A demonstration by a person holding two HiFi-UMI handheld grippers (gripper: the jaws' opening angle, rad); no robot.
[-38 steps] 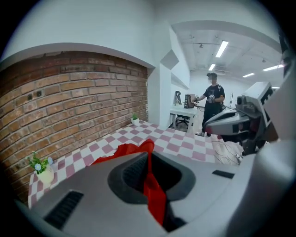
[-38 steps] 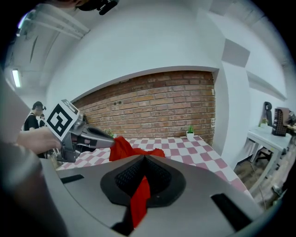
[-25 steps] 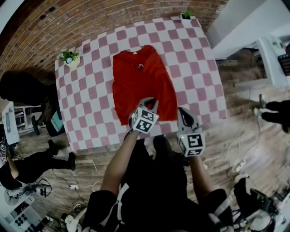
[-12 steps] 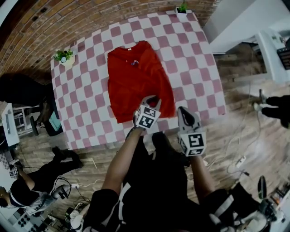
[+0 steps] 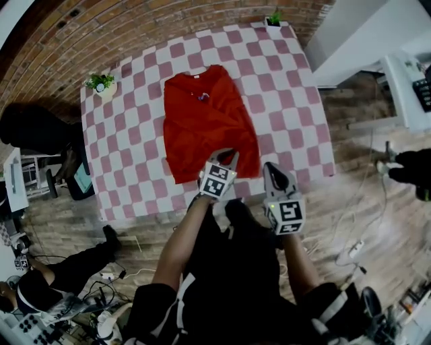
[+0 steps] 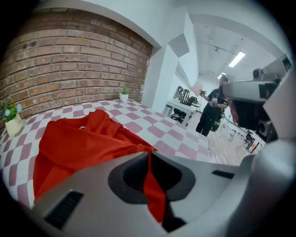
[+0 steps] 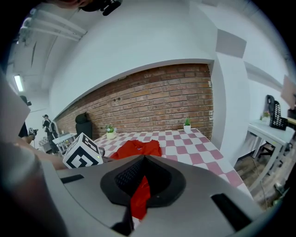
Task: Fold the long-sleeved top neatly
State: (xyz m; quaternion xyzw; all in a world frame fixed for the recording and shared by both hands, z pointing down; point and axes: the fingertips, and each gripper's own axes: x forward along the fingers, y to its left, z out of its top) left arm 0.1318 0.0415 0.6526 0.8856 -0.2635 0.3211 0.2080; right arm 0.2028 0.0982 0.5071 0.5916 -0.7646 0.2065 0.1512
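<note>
Lying rumpled, red long-sleeved top [image 5: 205, 128]

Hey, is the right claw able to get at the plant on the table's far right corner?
Probably not yet: the right claw is shut on a bit of the red top, and the plant stands clear across the table. Nothing else seems to block the way.

In your head view, the left gripper [image 5: 227, 155] and its marker cube [image 5: 217, 180] cover the near hem of the red long-sleeved top [image 5: 202, 128], and you cannot make out its sleeves. The neck label [image 5: 201, 96] is too small to read. In your right gripper view, the right gripper [image 7: 144, 169] hides most of the top behind its own body.
</note>
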